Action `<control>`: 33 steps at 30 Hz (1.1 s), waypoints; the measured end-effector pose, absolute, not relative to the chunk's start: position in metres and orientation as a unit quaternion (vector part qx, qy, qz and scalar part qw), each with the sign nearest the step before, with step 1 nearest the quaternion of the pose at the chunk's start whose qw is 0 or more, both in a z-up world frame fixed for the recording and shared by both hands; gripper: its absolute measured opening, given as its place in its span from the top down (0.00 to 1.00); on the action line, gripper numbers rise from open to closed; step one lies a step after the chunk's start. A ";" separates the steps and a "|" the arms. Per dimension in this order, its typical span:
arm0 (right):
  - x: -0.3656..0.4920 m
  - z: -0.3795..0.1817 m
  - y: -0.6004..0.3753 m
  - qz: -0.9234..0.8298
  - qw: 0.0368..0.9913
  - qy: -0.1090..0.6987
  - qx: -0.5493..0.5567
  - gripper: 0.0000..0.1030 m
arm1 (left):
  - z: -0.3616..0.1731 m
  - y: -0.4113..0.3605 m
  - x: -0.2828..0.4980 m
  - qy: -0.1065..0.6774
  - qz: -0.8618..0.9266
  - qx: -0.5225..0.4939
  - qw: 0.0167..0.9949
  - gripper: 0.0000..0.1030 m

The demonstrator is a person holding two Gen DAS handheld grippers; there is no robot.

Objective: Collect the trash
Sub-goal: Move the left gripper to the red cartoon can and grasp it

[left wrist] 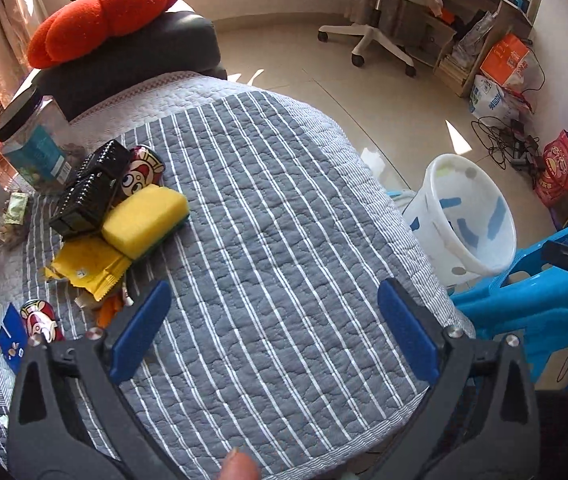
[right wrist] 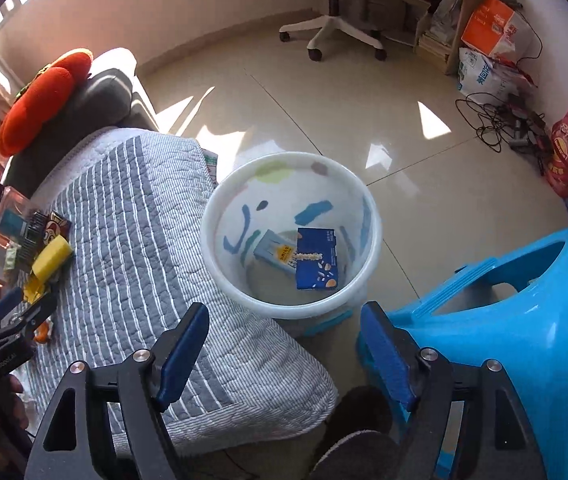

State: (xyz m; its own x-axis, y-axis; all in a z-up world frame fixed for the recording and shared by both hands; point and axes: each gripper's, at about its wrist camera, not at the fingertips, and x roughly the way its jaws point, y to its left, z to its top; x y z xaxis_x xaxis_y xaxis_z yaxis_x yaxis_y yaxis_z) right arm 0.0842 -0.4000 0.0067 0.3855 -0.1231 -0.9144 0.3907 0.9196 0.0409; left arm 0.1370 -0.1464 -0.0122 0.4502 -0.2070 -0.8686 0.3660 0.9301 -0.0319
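My left gripper (left wrist: pixel 273 300) is open and empty above the striped quilt (left wrist: pixel 275 216). To its left lie a yellow wrapper (left wrist: pixel 89 266), a yellow sponge (left wrist: pixel 145 220), black boxes (left wrist: pixel 91 194), a red cartoon wrapper (left wrist: pixel 141 174) and another red wrapper (left wrist: pixel 39 320) beside a blue packet (left wrist: pixel 9 340). My right gripper (right wrist: pixel 284 322) is open and empty just in front of the white bin (right wrist: pixel 290 308). In the bin lie a dark blue box (right wrist: pixel 316 258) and a light blue packet (right wrist: pixel 275 250). The bin also shows in the left wrist view (left wrist: pixel 464 204).
A blue plastic stool (right wrist: pixel 504 320) stands right of the bin. Clear jars (left wrist: pixel 31 140) stand at the quilt's left edge. An orange cushion (left wrist: pixel 103 12) lies on a dark seat (left wrist: pixel 143 52). An office chair (right wrist: pixel 336 12), bags and cables (right wrist: pixel 496 120) are on the floor.
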 end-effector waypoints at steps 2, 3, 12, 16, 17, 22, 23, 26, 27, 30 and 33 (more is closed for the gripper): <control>0.093 0.007 -0.382 -0.142 0.826 0.533 0.115 0.23 | -0.010 -0.126 0.136 0.498 -0.158 0.077 0.849 0.01; 0.097 0.007 -0.374 -0.135 0.828 0.533 0.110 0.23 | -0.009 -0.116 0.135 0.499 -0.152 0.075 0.850 0.01; 0.128 -0.004 -0.301 -0.086 0.829 0.547 0.075 0.23 | -0.012 -0.031 0.131 0.512 -0.106 0.057 0.851 0.01; 0.139 -0.011 -0.275 -0.071 0.828 0.553 0.058 0.23 | -0.016 0.004 0.133 0.521 -0.081 0.042 0.849 0.01; 0.141 -0.013 -0.270 -0.069 0.827 0.555 0.053 0.23 | -0.017 0.013 0.134 0.523 -0.075 0.036 0.848 0.01; 0.150 -0.024 -0.250 -0.061 0.821 0.566 0.041 0.23 | -0.023 0.053 0.139 0.536 -0.048 0.007 0.843 0.01; 0.153 -0.026 -0.246 -0.060 0.820 0.567 0.039 0.23 | -0.024 0.061 0.141 0.540 -0.044 -0.001 0.840 0.01; 0.158 -0.031 -0.235 -0.055 0.818 0.572 0.033 0.23 | -0.035 0.083 0.149 0.564 -0.033 -0.027 0.825 0.01; 0.160 -0.033 -0.232 -0.053 0.817 0.573 0.031 0.23 | -0.040 0.090 0.151 0.573 -0.030 -0.040 0.818 0.01; 0.166 -0.038 -0.220 -0.048 0.815 0.577 0.027 0.23 | -0.050 0.107 0.157 0.586 -0.026 -0.074 0.806 0.01; 0.173 -0.042 -0.208 -0.041 0.813 0.580 0.024 0.23 | -0.056 0.115 0.164 0.590 -0.025 -0.090 0.802 0.08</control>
State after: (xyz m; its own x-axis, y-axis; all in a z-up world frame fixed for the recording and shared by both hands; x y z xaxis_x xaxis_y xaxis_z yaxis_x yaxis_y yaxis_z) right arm 0.1726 -0.2081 -0.0424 0.3238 -0.0382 -0.9453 0.0948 0.9955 -0.0077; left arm 0.1636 0.1154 -0.0558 0.3024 -0.1466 -0.9418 -0.0649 0.9826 -0.1738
